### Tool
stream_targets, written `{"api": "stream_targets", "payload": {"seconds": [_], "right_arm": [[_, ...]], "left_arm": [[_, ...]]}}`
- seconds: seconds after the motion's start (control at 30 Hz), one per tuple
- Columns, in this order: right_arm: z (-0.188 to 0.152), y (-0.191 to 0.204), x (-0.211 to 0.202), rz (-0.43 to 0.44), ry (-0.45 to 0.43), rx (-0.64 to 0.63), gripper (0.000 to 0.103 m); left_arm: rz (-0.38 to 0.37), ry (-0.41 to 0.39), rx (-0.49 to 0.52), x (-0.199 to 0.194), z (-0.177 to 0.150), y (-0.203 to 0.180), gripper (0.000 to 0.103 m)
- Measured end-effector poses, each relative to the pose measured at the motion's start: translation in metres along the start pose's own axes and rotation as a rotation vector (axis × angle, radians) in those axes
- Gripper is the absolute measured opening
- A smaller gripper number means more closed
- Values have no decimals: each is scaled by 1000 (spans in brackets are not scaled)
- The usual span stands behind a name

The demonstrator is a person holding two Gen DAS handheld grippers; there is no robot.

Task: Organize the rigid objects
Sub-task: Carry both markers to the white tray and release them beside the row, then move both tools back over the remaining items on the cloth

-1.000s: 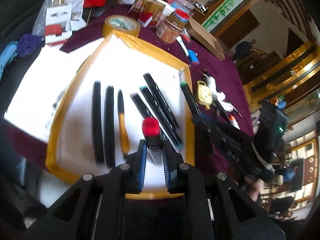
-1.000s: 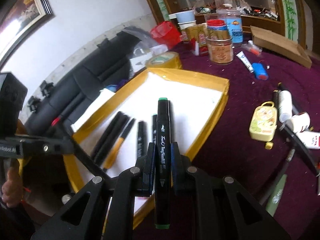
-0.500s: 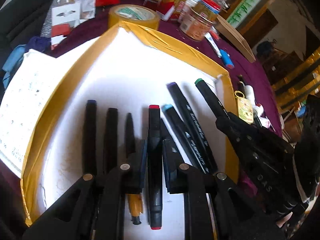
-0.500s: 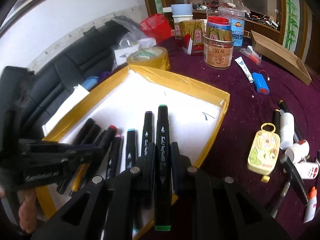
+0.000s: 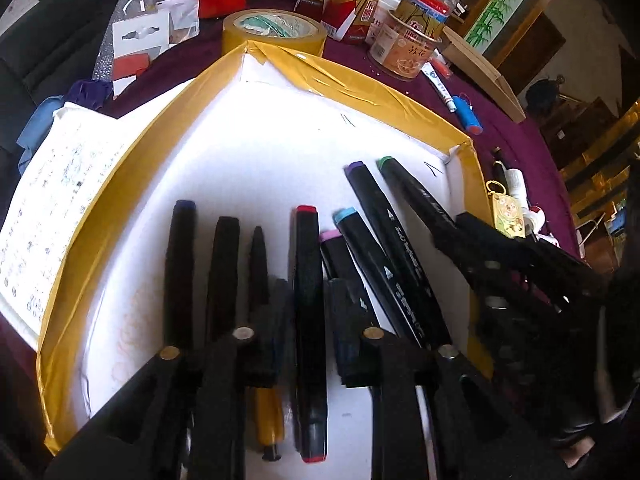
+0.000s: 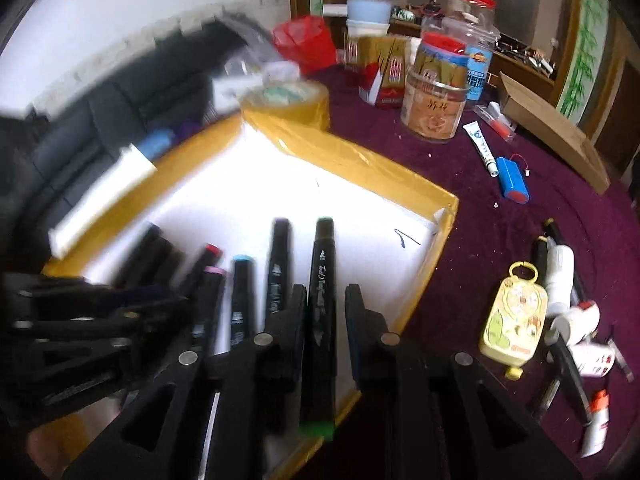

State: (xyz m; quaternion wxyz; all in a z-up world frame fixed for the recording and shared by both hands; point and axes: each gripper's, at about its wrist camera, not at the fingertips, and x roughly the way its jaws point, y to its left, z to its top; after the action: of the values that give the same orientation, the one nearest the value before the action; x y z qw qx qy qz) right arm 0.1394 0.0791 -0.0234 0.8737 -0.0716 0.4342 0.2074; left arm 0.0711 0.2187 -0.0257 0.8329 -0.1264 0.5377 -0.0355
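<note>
A white tray with a yellow taped rim point(image 5: 132, 160) point(image 6: 360, 160) holds a row of black markers and pens. My left gripper point(image 5: 308, 292) is open, its jaws standing apart on either side of the red-capped marker point(image 5: 308, 280), which lies flat in the tray. My right gripper point(image 6: 324, 300) is open around the green-capped marker point(image 6: 322, 300), which lies at the right end of the row with its near end over the tray's rim. The green-capped marker point(image 5: 412, 192) and the right gripper also show in the left wrist view.
A tape roll point(image 5: 276, 28), a tin point(image 6: 436, 104), cartons and jars stand behind the tray on the purple cloth point(image 6: 480, 220). A yellow keychain case point(image 6: 516, 320), a blue cylinder point(image 6: 512, 180), bottles and pens lie to the right. A printed paper point(image 5: 52, 200) lies left.
Both grippers came down to the tray with their markers. The left one laid the red-capped marker in the row and opened; the right one set the green-capped marker down and opened.
</note>
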Motion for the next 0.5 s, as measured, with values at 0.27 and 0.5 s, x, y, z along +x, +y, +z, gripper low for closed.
{"api": "stream_targets", "payload": {"seconds": [0.27,0.5], "right_arm": [[-54,-42,-90,213,-169,181,34],[-124,-109,-124,228,-183,349,35]], "left_arm": [[0,-177,57,-56,-40,-30,55],[-139,-164,145,-68,-68,-94,55]]}}
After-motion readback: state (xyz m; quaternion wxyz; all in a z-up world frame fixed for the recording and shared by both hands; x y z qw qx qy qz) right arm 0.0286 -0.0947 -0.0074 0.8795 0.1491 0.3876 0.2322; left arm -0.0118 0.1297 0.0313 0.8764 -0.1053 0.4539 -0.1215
